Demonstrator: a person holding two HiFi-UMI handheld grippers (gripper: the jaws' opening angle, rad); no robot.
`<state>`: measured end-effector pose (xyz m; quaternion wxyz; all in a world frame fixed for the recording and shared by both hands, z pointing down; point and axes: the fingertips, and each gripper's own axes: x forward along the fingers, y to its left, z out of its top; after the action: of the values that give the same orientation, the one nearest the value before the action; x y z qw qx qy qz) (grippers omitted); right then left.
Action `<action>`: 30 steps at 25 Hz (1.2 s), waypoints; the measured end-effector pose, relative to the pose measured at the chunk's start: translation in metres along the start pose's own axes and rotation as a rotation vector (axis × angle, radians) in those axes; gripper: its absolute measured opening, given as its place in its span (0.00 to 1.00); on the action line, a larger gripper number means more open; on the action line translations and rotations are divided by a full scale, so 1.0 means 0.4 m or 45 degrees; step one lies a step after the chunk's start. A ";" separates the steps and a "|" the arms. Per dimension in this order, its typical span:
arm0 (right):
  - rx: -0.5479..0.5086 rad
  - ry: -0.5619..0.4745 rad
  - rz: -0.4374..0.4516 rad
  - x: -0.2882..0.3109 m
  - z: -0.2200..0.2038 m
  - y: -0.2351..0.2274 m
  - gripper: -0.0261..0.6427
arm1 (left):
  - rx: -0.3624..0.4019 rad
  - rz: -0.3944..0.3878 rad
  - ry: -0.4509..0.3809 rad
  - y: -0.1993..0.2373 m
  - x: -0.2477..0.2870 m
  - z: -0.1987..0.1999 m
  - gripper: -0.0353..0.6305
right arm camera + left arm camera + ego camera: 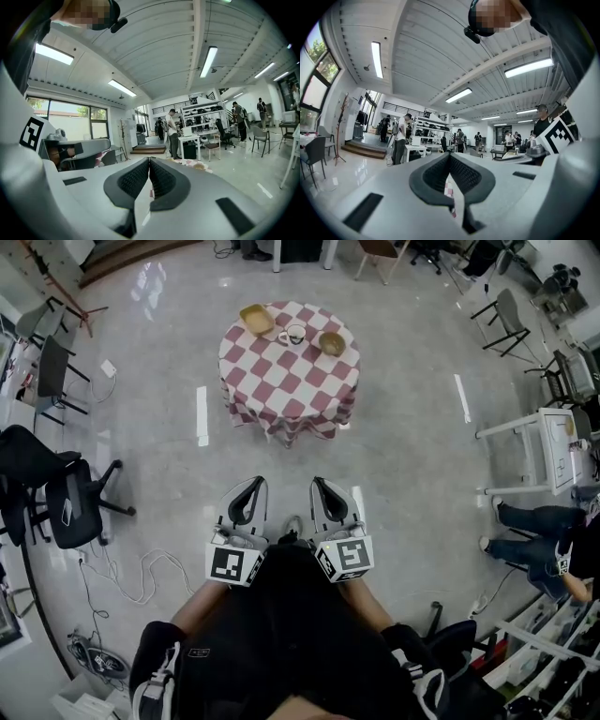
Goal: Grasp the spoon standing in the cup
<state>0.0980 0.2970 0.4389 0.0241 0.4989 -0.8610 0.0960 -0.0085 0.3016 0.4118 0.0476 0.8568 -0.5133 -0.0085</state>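
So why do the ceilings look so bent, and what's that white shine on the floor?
Left gripper view and right gripper view: wide-angle lenses curve the ceiling lines, and the corners go black. Head view: bright glare patches on the glossy floor.

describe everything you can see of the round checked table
The round table stands alone on the glossy grey floor. A red and white checked cloth covers it and drapes down in folds. On its far side sit a tan bowl, a white cup and a second tan bowl; no spoon can be made out.
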 end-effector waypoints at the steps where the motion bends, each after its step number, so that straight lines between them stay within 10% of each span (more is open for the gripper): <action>1: -0.002 0.003 0.005 -0.005 -0.006 -0.007 0.08 | 0.002 0.005 -0.010 -0.008 0.003 -0.001 0.07; 17: -0.015 -0.009 0.112 -0.041 -0.021 -0.096 0.08 | 0.010 0.099 -0.013 -0.107 0.045 -0.024 0.07; 30: -0.022 0.020 0.090 0.156 -0.015 -0.142 0.08 | -0.023 0.067 -0.008 0.035 0.207 -0.036 0.07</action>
<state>0.1154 0.2176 0.4614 0.0320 0.4673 -0.8786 0.0933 0.0194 0.2230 0.4302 0.0538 0.8426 -0.5356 -0.0147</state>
